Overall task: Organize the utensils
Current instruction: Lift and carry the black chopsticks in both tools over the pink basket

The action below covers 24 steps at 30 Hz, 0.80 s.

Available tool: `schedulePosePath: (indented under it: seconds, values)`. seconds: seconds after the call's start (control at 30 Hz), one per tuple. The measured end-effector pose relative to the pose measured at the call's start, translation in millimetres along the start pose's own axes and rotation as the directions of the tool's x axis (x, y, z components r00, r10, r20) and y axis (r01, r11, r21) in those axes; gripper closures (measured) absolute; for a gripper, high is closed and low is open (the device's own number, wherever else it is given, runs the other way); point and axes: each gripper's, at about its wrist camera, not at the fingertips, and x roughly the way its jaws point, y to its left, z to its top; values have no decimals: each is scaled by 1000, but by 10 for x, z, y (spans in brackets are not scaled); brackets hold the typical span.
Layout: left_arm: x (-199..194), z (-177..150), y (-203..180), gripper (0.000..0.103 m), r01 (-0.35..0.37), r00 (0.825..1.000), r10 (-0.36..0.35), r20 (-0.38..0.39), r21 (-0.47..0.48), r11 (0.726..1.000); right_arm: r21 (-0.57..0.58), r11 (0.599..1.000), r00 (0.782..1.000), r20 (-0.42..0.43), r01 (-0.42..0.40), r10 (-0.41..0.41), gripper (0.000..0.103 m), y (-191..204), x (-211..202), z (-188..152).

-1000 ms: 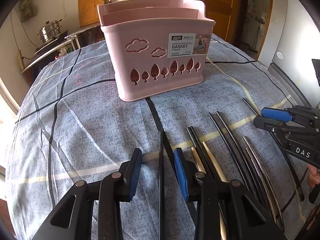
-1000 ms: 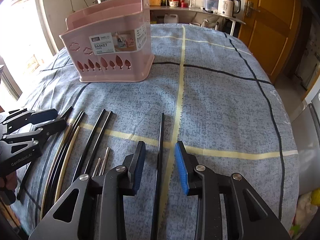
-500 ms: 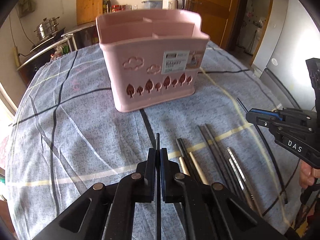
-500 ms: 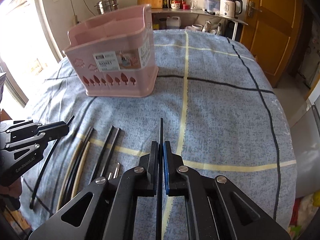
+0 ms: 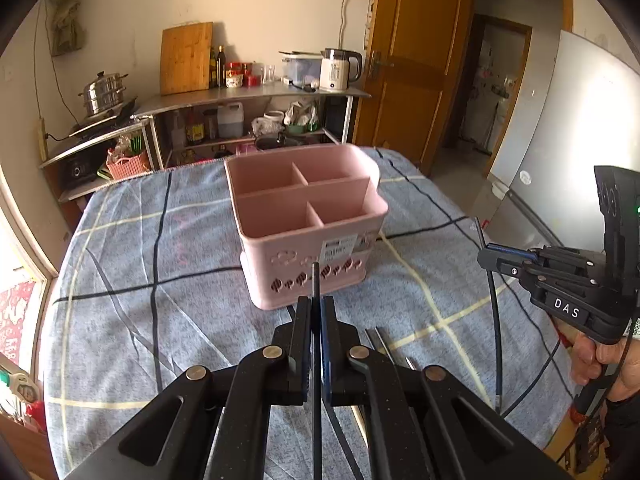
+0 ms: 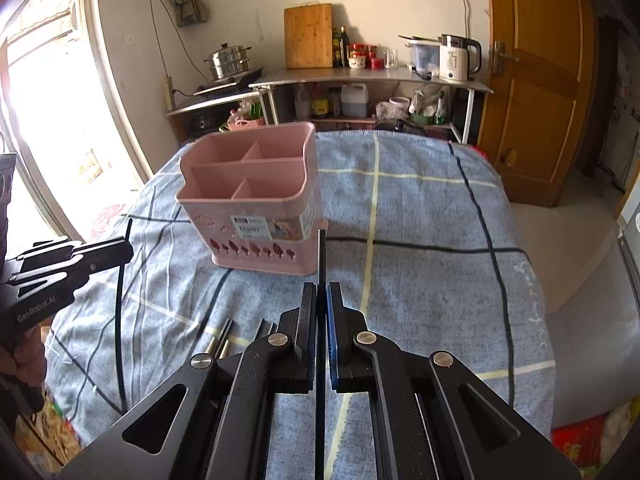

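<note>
A pink basket with several open compartments stands mid-table on the blue checked cloth. My left gripper is shut on a black chopstick, lifted off the cloth, its tip pointing at the basket's front wall. My right gripper is shut on another black chopstick, also raised, just right of the basket. In the left wrist view the right gripper shows with its stick hanging down. Several more chopsticks lie on the cloth below.
A metal counter behind the table carries a kettle, a cutting board and a steamer pot. A wooden door and a grey fridge stand to the right. A bright window is on the left.
Both grippers closed on a black chopstick each and rose with them off the cloth. The basket's open top has come into view from above.
</note>
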Motion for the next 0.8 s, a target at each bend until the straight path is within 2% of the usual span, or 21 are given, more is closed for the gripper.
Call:
schedulePosePath:
  seconds: [0.33,0.8]
  values:
    - [-345,214,33,99,0,998,1,60,-11,1000,-20,1000,997,77,-7,9,98,37,-316,205]
    - [-588,521,67,99,14,993,-10,119,-26,1000,-22,999,987,155,-39,41,98,84,-572,448]
